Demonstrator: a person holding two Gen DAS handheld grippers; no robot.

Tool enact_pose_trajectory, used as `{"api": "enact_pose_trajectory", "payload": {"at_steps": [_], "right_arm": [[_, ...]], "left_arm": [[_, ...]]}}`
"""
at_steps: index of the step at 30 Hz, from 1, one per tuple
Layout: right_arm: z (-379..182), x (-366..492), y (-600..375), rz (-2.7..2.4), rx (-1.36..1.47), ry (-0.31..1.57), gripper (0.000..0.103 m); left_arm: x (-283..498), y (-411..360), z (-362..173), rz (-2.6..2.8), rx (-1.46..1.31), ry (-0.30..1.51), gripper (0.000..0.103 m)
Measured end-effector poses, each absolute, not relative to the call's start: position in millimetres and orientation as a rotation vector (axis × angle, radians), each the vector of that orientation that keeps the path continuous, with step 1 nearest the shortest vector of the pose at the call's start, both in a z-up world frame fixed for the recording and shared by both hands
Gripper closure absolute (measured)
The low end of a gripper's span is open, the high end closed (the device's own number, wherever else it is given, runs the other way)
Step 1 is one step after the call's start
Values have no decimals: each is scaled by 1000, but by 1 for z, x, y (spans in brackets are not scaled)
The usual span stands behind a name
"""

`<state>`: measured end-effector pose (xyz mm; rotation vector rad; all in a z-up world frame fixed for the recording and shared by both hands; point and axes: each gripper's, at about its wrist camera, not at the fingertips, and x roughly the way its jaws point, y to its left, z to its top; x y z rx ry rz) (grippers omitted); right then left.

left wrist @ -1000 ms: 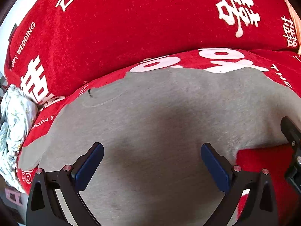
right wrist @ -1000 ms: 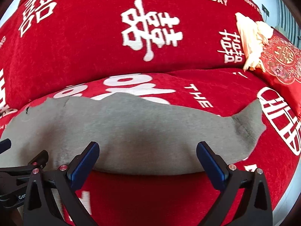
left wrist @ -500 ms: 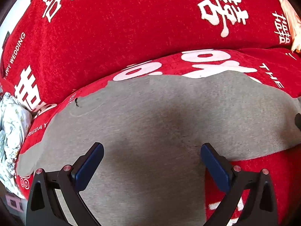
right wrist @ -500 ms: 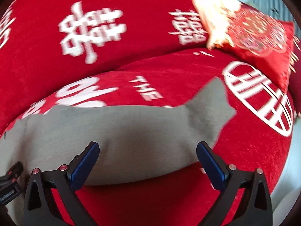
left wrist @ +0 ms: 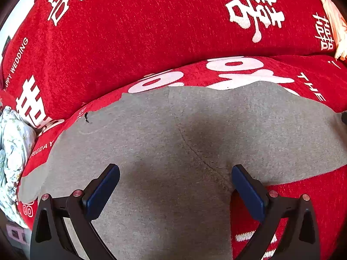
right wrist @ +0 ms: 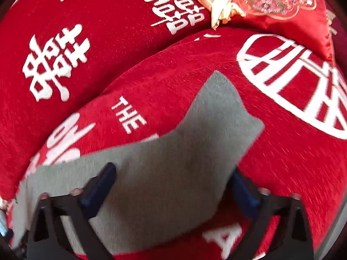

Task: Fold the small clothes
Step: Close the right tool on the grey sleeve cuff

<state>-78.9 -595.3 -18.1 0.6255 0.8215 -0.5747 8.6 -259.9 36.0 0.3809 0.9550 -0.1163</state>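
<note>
A grey garment (left wrist: 184, 143) lies spread flat on a red sofa seat with white lettering. In the left wrist view my left gripper (left wrist: 175, 186) is open and empty just above the garment's body, with a faint crease running between its fingers. In the right wrist view the same garment (right wrist: 164, 173) shows with a sleeve (right wrist: 221, 110) pointing to the far right. My right gripper (right wrist: 173, 186) is open and empty over the garment near the base of that sleeve. The right view is blurred.
The red sofa backrest (left wrist: 151, 32) rises right behind the seat. A crumpled pale floral cloth (left wrist: 10, 151) lies at the left end. A red embroidered cushion (right wrist: 277, 2) with cream fringe (right wrist: 216, 4) sits at the right end.
My right gripper has swung to the right along the garment, from its front edge to the sleeve end. My left gripper has shifted slightly over the garment's body. Both stayed open.
</note>
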Motion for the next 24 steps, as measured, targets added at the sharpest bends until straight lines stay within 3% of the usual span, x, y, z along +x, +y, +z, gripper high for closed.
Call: {"api": "enact_pose_trajectory", "payload": {"at_steps": [1, 3, 10, 17, 24], "right_arm": [[-22, -75, -601, -544, 625, 840, 51], [-30, -71, -609, -538, 634, 885, 97], [16, -101, -617, -600, 641, 732, 98], [13, -112, -620, -669, 600, 806, 98], [34, -118, -615, -620, 694, 731, 98]], "left_arm": [[8, -259, 36, -115, 380, 955, 0], [8, -257, 35, -108, 378, 957, 0], [17, -243, 33, -40, 331, 978, 0], [24, -216, 25, 27, 274, 1030, 0], [20, -180, 27, 23, 260, 1027, 0]]}}
